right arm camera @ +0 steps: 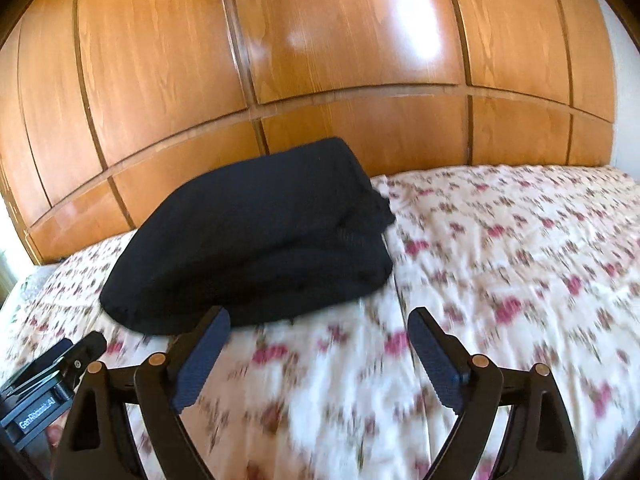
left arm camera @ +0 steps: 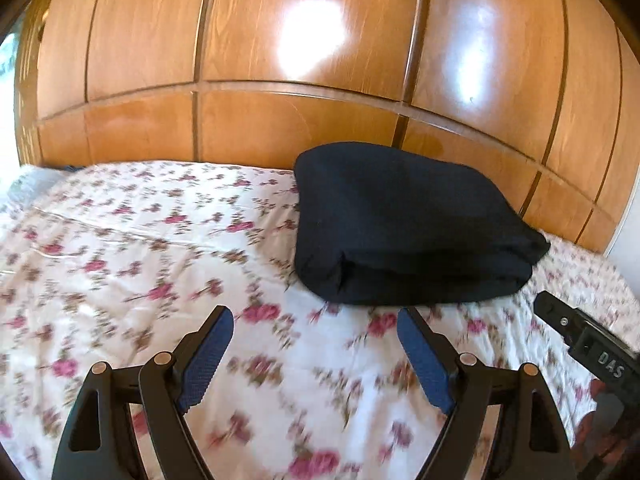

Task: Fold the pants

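Evidently your pants [left arm camera: 404, 224] lie folded, a compact bundle near the headboard [left arm camera: 280, 128]; left gripper [left arm camera: 316, 356] and right gripper [right arm camera: 320, 360] gape empty, so only tidying remains.

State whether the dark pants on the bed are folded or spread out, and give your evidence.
Folded. The pants sit as a compact stacked bundle on the floral bedspread, layered edges showing at the front, no legs spread out.

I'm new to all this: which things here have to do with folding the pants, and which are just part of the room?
Part of the job:
- black pants, lying folded in a bundle on the bed
- left gripper, fingers apart, holding nothing
- right gripper, fingers apart, holding nothing

Just there:
- floral bedsheet, under the pants
- wooden wardrobe behind the bed
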Available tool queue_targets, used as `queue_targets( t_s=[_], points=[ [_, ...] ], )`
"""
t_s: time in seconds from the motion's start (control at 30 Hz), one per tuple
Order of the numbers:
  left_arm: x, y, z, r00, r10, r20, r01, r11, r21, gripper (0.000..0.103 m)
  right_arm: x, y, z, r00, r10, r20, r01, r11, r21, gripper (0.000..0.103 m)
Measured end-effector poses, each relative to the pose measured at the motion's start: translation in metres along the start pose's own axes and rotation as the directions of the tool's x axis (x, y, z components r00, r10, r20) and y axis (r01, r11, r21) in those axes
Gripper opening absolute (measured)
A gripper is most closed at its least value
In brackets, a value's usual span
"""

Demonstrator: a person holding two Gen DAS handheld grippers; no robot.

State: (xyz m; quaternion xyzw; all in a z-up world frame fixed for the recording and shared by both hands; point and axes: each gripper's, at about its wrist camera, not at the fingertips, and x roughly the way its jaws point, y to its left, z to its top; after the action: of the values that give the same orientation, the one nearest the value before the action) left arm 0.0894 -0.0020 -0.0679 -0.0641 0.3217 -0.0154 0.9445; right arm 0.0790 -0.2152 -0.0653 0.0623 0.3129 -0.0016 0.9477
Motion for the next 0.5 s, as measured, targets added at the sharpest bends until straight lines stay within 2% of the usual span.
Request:
queue_targets(
  t_s=[0.2,0.3,0.5],
  points=[
    [-0.036,-0.004,-0.012,0.998,0.056,-0.027,-0.055,0.998,0.037,0.085,-0.044,0.002,-0.018,1.000,-0.004,-0.028,0.003,0.999,-0.037,0.097],
    [-0.052,-0.007,-0.016,0.998,0.060,-0.032,-0.058,0.997,0.053,0.085,-0.061,0.001,-0.021,1.000,-0.006,-0.026,0.005,0.999,-0.039,0.098],
    [-0.071,-0.003,-0.016,0.997,0.064,-0.042,-0.064,0.998,0.005,0.085,-0.083,0.012,-0.026,0.999,-0.032,-0.015,0.030,0.996,-0.084,0.098]
  ],
)
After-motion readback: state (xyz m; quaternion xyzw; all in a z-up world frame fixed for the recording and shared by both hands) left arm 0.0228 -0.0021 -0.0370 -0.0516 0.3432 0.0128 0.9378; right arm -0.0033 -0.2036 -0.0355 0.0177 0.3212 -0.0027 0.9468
